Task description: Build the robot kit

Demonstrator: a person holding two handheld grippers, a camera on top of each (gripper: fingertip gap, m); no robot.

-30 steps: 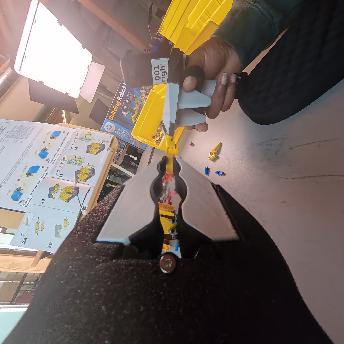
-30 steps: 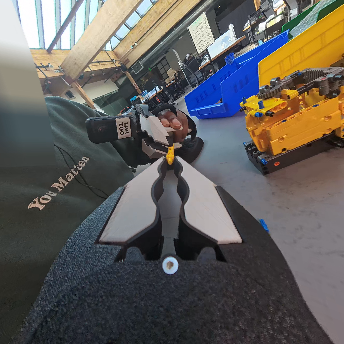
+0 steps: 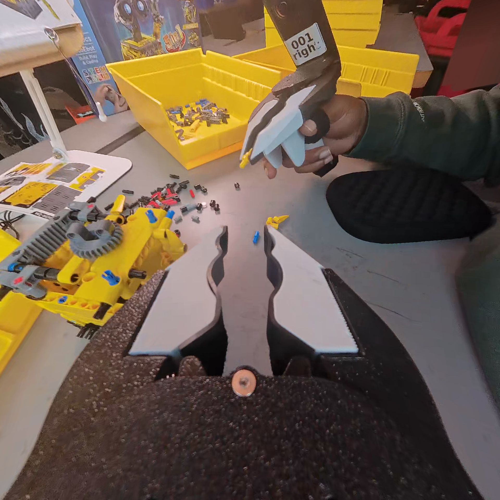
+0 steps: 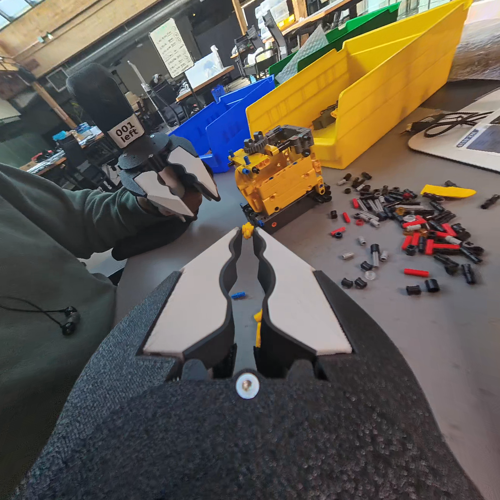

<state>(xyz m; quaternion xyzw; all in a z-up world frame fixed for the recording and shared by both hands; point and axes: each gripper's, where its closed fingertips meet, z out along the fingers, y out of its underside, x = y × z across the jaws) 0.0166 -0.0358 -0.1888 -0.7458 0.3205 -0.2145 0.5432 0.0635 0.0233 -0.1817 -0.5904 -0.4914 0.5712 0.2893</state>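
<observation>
- Tongs on my left gripper (image 3: 245, 233) stand apart with nothing between them, hovering over the grey table (image 3: 378, 284); a small blue pin (image 3: 256, 237) lies on the table in the gap near the tips.
- Just beyond the left gripper's right fingertip I see a small yellow pointed piece (image 3: 276, 219) resting on the table.
- My right gripper (image 4: 246, 230) has its tongs drawn together on a small yellow connector piece (image 4: 247, 229), pinched at the very tips and held above the table.
- From the left wrist view, that same yellow piece (image 3: 245, 161) pokes out of the right gripper's tips, in front of the yellow parts bin (image 3: 151, 89).
- The yellow block model (image 4: 278, 178) with grey gears on top sits on the table just beyond my right gripper's tips, and to the left of my left gripper.
- Loose black, red and grey pins (image 4: 414, 230) lie scattered on the table to the right of the model in the right wrist view.
- An open instruction booklet (image 3: 46, 184) lies on a white board behind the model.
- A blue bin (image 4: 216, 127) stands behind the model, beside a long yellow bin (image 4: 365, 89).
- A blue kit box (image 3: 140, 29) stands upright behind the parts bin.
- The person's green sleeve (image 3: 433, 135) reaches in from the right.
</observation>
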